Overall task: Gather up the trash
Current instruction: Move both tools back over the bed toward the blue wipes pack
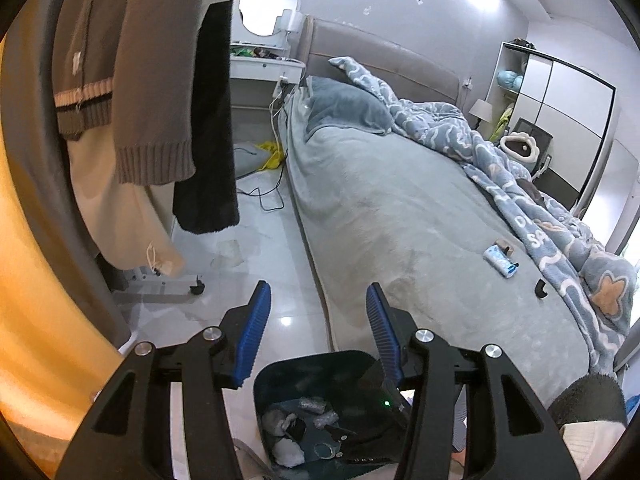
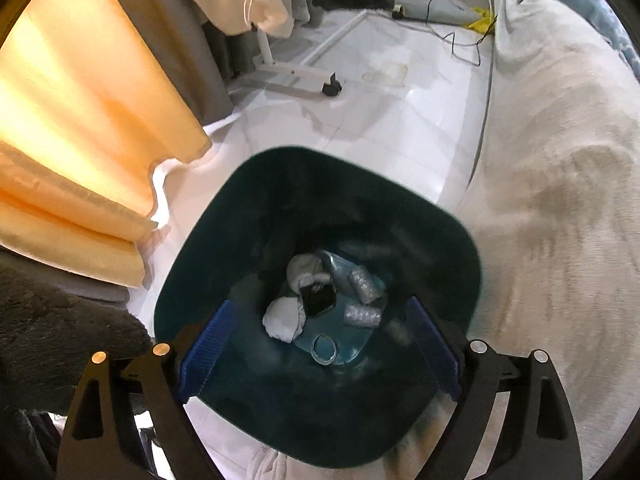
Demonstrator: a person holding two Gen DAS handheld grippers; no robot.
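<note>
Right gripper with jaws spread wide and holding nothing, hanging directly over the mouth of a dark teal trash bin, blue pads framing the bin's interior on either side. At the bin's bottom, collected trash: two crumpled white tissues, a small black packet between them, two silvery bubble-wrap rolls, and a thin clear ring lying nearest the camera. Bin standing on pale glossy floor tiles, just beside the edge of the bed. Orange-lit curtain to the left of the bin, hanging clothes and a white rolling rack base farther back. Left gripper likewise with jaws spread apart and empty, held higher, aimed across the bedroom, the same bin partly visible below between its arms. On the grey-blue bed sheet, well apart from the bin, a small white and blue wrapper with a brownish scrap touching its far end, and a small black clip-like piece near the patterned blue blanket. Beyond, a padded headboard, white dresser with round mirror, and hanging sweaters at left.
</note>
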